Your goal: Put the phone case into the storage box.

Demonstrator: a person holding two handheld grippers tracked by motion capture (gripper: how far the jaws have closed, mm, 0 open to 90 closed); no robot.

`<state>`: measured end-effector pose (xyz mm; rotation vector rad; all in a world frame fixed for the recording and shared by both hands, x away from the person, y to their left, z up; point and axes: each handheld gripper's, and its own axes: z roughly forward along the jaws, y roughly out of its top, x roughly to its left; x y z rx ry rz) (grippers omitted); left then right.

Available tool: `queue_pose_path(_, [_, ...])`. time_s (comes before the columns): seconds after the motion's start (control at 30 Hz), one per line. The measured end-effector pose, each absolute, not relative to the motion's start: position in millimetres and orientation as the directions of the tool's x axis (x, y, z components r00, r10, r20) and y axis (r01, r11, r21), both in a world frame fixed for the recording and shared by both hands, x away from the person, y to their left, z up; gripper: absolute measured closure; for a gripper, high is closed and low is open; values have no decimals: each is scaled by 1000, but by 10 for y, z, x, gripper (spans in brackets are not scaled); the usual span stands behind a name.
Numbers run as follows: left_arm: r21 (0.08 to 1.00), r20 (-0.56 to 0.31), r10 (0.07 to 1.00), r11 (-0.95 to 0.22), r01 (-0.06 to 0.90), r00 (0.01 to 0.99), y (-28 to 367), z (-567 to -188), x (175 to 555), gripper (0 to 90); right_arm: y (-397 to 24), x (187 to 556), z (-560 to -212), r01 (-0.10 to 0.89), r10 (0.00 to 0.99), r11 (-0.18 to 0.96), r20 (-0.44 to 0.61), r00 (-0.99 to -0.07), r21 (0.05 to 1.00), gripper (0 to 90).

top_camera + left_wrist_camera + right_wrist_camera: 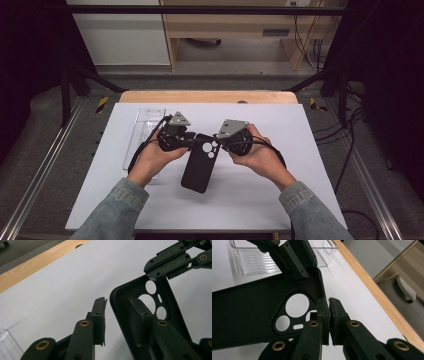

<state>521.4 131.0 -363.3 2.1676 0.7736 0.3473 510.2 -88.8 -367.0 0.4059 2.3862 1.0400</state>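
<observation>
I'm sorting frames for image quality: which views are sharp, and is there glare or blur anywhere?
High view: soft, even light on the white mat, dark surroundings, black phone case shows little detail. Left gripper view: case rim sharp, wooden table edge softer. Right gripper view: clear tray glints slightly.

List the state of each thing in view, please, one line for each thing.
Black phone case: empty, held over the white mat by its camera-cutout end.
Right gripper: shut on the case's edge.
Left gripper: jaws straddle the case's side wall, gap visible, not pressing.
Clear plastic tray: empty, lying flat on the mat.
</observation>
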Motion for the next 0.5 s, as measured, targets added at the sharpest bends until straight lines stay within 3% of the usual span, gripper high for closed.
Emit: queue_pose_path(0.5, [758, -67, 651, -460, 463, 756, 1319, -3666, 5230, 743, -878, 5100, -3671, 61, 453, 668, -340, -824, 741, 877])
